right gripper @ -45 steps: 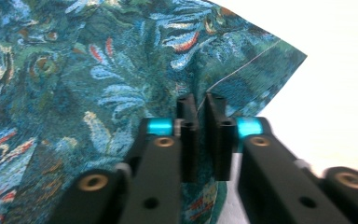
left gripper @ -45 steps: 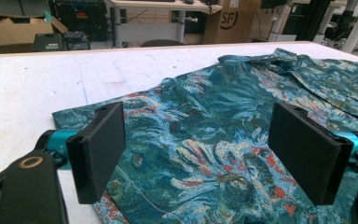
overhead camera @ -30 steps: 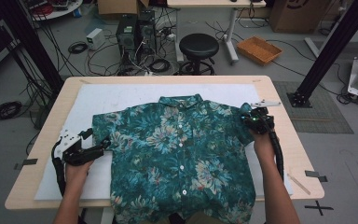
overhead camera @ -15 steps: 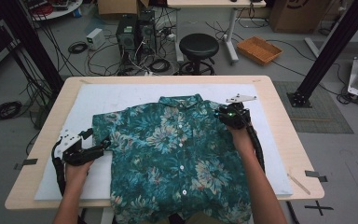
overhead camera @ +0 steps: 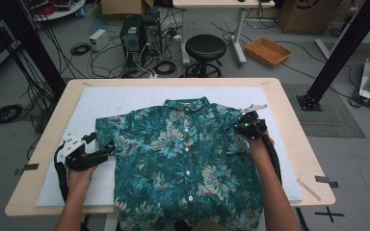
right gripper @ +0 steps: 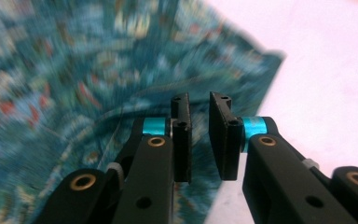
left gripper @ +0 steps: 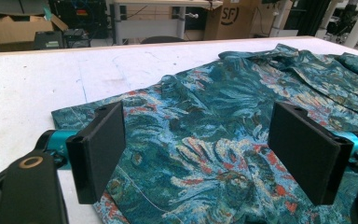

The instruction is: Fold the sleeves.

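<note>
Two grippers on the shirt [overhead camera: 183, 159]: left gripper [left gripper: 200, 154] gapes over its sleeve; right gripper [right gripper: 199, 135], nearly closed, pinches nothing. Next: grab and fold.

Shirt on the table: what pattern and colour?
The shirt is teal with a pale floral print and small red-orange flecks; clearest in the left gripper view.

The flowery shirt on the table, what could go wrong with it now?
The right gripper has just been closing its jaws, but a small gap shows with no cloth in it, so it might miss the shirt and pull away empty. The left gripper sits wide open over the sleeve; it could bunch the cloth. The hem hangs over the table edge, so a tug might slide the shirt off.
</note>
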### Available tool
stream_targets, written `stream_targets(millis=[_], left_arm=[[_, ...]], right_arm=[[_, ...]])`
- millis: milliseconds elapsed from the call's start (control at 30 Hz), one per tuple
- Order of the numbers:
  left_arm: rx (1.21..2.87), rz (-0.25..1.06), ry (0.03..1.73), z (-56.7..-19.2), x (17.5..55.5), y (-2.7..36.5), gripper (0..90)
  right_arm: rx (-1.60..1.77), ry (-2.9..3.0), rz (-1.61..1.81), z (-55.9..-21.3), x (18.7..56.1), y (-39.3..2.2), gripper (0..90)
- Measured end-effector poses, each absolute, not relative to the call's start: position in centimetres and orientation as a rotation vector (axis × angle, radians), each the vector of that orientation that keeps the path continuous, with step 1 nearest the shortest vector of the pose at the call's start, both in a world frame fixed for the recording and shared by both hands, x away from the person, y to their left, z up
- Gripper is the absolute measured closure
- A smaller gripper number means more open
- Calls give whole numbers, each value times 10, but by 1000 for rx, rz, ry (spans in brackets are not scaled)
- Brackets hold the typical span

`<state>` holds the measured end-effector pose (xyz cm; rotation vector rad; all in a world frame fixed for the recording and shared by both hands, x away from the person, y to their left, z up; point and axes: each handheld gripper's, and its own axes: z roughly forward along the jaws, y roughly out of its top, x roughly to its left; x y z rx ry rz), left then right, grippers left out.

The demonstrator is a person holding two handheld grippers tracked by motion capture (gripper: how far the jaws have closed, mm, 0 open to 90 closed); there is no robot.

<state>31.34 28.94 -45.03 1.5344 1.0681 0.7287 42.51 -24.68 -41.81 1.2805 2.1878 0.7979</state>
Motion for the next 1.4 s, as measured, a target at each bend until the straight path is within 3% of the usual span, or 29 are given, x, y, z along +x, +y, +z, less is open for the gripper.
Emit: stream_targets(millis=[133, 200, 467, 567, 667, 800, 1167, 1300, 1400], left_arm=[[1533, 726, 1071, -450, 313, 290, 194], [1532, 725, 1073, -450, 313, 290, 195], [1536, 727, 1067, -450, 314, 290, 195], [1536, 724, 1070, -450, 314, 290, 195], [1536, 727, 1071, -450, 314, 290, 195], [1543, 730, 1069, -450, 314, 290, 195], [1538, 724, 1071, -450, 314, 289, 195], [1542, 726, 1068, -450, 314, 289, 195], [1544, 729, 1068, -450, 314, 289, 195]], right_arm=[[1265, 2216, 749, -429, 431, -235, 791], [1298, 2195, 774, -432, 439, -227, 706], [1331, 2138, 1076, -430, 449, -222, 585], [1298, 2083, 1106, -423, 444, -227, 580], [1299, 2033, 882, -418, 440, -232, 606], [1417, 2096, 881, -430, 449, -235, 534], [1356, 2108, 1193, -431, 453, -221, 535], [1279, 2040, 1170, -418, 442, -232, 395], [1267, 2007, 1130, -414, 436, -238, 362]])
